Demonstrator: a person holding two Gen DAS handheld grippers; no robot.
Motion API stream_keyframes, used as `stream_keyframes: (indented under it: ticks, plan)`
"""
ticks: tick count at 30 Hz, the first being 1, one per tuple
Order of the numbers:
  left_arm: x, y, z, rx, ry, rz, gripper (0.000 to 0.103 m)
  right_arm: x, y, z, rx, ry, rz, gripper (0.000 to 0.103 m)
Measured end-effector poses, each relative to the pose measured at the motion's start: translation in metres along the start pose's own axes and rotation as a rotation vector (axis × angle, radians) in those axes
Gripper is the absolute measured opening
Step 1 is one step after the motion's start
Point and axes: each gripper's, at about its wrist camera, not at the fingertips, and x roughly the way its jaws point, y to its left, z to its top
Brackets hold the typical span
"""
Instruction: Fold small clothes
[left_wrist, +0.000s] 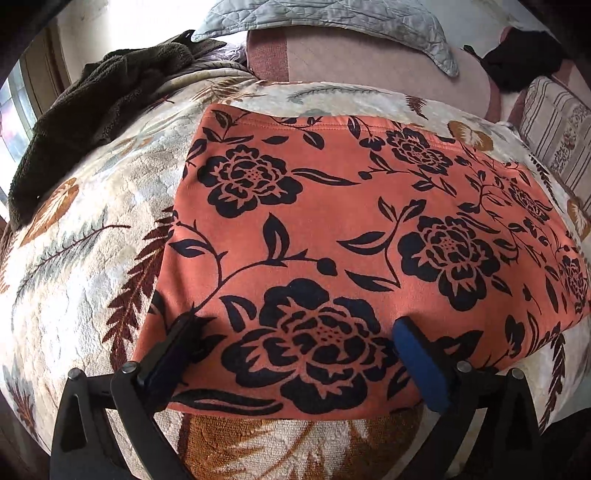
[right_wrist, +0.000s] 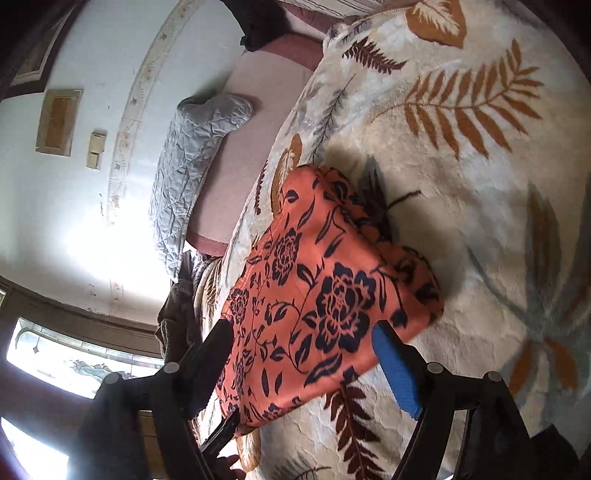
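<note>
Both grippers, left (left_wrist: 295, 328) & right (right_wrist: 304, 334), released over folded orange floral cloth (left_wrist: 332, 206) on blanket (left_wrist: 85, 258).

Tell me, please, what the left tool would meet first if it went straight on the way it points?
Probably the folded orange cloth with black flowers; the open left tool hangs directly over its near edge.

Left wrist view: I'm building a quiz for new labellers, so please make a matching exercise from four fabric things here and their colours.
Things:
1. folded garment
2. fleece throw
3. quilted pillow
4. blanket

Colours:
A. pale grey
B. cream with brown and grey leaves
C. orange with black flowers
D. dark olive brown

Pairs: 1-C, 2-D, 3-A, 4-B
</note>
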Motion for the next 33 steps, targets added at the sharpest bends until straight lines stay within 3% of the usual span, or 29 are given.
stream_keyframes:
  ticks: [4, 5, 8, 10, 12, 14, 16, 18, 19, 22, 25, 29, 33]
  plan:
    - [-0.011, 0.013, 0.005, -0.059, 0.002, -0.053, 0.103, 0.018, -0.028, -0.013, 0.156, 0.062, -0.026, 0.072]
    - [-0.017, 0.020, 0.005, -0.087, -0.027, -0.051, 0.103, 0.022, -0.033, -0.014, 0.191, 0.060, -0.018, 0.066]
    - [-0.031, 0.041, 0.009, -0.142, -0.104, 0.004, 0.103, 0.034, -0.033, -0.010, 0.205, 0.029, 0.004, 0.060]
    - [-0.020, 0.052, 0.008, -0.156, -0.054, 0.051, 0.103, 0.046, -0.035, -0.006, 0.226, 0.013, -0.011, 0.059]
    - [0.007, 0.057, 0.004, -0.164, 0.082, 0.023, 0.103, 0.052, -0.040, -0.002, 0.276, -0.038, 0.002, 0.056]
    - [0.002, 0.066, 0.005, -0.213, 0.059, -0.025, 0.103, 0.056, -0.037, 0.004, 0.274, -0.092, -0.001, 0.054]
    - [-0.004, 0.069, 0.007, -0.190, 0.034, -0.017, 0.103, 0.064, -0.033, 0.011, 0.246, -0.111, -0.022, 0.046]
    - [-0.007, 0.076, 0.008, -0.201, 0.022, 0.010, 0.103, 0.076, -0.030, 0.017, 0.228, -0.087, -0.036, 0.024]
    - [-0.009, 0.084, 0.008, -0.227, 0.019, 0.001, 0.103, 0.079, -0.027, 0.018, 0.221, -0.080, -0.044, 0.022]
    - [-0.016, 0.104, 0.008, -0.320, -0.003, -0.028, 0.103, 0.075, 0.005, 0.016, 0.058, -0.109, -0.107, 0.020]
    - [-0.023, 0.120, 0.008, -0.368, -0.028, -0.001, 0.103, 0.070, 0.065, 0.004, -0.186, -0.142, -0.176, 0.019]
    - [-0.036, 0.140, 0.007, -0.404, -0.070, 0.088, 0.103, 0.070, 0.150, -0.020, -0.401, -0.135, -0.130, 0.019]
    - [-0.041, 0.168, 0.003, -0.467, -0.092, 0.159, 0.103, 0.093, 0.224, -0.072, -0.591, -0.070, -0.097, 0.019]
